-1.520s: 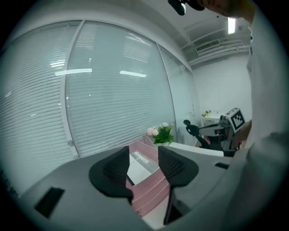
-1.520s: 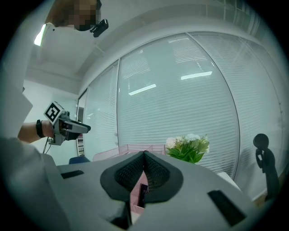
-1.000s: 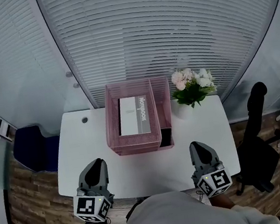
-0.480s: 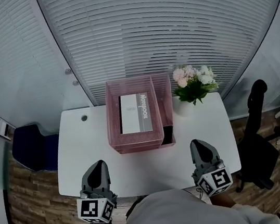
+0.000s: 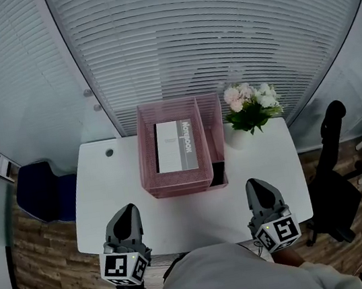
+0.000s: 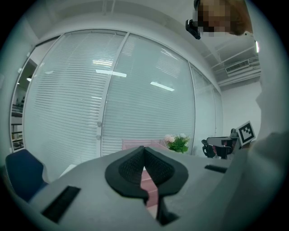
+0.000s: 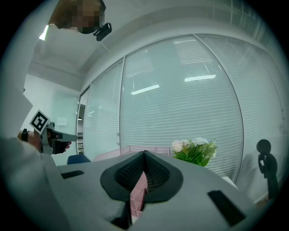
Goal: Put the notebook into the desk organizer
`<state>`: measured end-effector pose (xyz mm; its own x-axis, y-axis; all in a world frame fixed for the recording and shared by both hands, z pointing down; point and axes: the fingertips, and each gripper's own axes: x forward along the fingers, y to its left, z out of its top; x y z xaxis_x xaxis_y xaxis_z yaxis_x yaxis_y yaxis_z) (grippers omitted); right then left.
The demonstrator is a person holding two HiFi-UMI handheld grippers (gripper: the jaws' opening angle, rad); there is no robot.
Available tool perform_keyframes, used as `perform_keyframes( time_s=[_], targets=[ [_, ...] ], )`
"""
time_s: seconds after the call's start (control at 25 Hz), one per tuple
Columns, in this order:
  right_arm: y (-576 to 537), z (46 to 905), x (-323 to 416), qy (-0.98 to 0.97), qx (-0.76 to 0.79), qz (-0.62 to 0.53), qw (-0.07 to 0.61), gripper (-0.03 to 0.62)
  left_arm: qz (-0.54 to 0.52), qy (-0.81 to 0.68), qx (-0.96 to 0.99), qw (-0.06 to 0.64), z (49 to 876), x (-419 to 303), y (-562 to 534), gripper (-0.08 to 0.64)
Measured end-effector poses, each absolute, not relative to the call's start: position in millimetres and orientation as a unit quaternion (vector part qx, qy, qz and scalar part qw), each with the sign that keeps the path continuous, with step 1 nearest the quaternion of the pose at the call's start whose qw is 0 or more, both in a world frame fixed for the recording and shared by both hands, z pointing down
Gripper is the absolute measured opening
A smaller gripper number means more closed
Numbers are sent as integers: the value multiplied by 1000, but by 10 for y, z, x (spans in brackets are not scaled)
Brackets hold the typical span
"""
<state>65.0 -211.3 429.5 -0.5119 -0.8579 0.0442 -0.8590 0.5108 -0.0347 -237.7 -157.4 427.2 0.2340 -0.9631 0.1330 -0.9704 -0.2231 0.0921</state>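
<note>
Little has moved: left claw (image 5: pixel 129 210) and right claw (image 5: pixel 253 184) closed, empty; notebook (image 5: pixel 171 147) inside pink wire-mesh organizer (image 5: pixel 174 189).

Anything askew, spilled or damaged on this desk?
Nothing stands out. The notebook sits squarely inside the pink organizer, the flowers stand upright, and the left tongs and right tongs are shut and empty at the near edge of the desk.

Pink wire mesh colours the desk organizer (image 5: pixel 176 175); the notebook (image 5: pixel 168 147) is white with a grey band, the desk (image 5: pixel 108 199) plain white. At two o'clock, flowers (image 5: pixel 251 105) show pink, white and green. At nine o'clock, a blue chair (image 5: pixel 39 193). The left gripper (image 5: pixel 127 211) and right gripper (image 5: pixel 253 185) are grey, with black-and-white square markers.
</note>
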Motion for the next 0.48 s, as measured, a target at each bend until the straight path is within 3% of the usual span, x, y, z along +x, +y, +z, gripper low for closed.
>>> perform_keyframes(
  time_s=[0.48],
  targets=[
    [-2164,4284,649,-871,490,24,9,12,35,-614,784,82,4284,-2326,-1622,9]
  ],
)
